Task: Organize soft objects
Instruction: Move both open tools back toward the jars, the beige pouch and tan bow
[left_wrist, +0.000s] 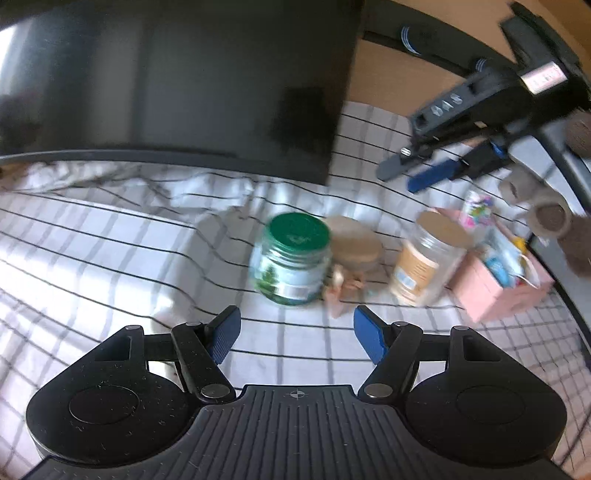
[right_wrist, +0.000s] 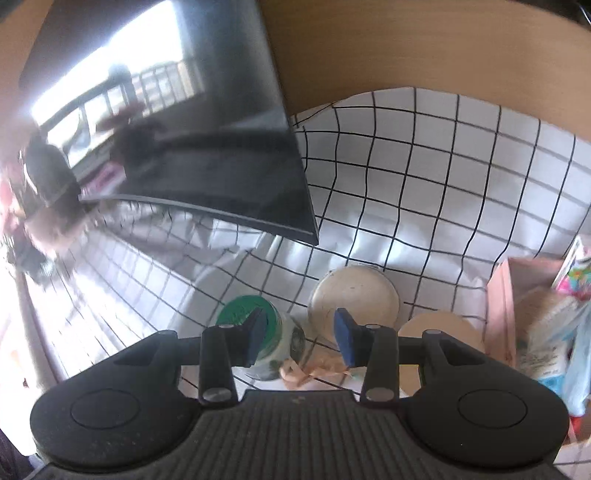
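Observation:
A pink box (left_wrist: 491, 291) stuffed with soft packets and pouches stands at the right; it also shows in the right wrist view (right_wrist: 502, 314). My left gripper (left_wrist: 295, 338) is open and empty, low over the checked cloth in front of the jars. My right gripper (right_wrist: 301, 338) is open and empty, hovering above the jars; it also shows in the left wrist view (left_wrist: 417, 171) at the upper right. A small peach soft item (left_wrist: 341, 291) with a ribbon lies by the jars, and shows under my right gripper (right_wrist: 306, 373).
A green-lidded jar (left_wrist: 291, 258), a short beige-lidded jar (left_wrist: 354, 247) and a tall clear jar (left_wrist: 428, 258) stand in a row on the checked cloth (left_wrist: 110, 258). A dark monitor (left_wrist: 177, 81) stands behind. Brown plush shapes (left_wrist: 550, 218) lie at the far right.

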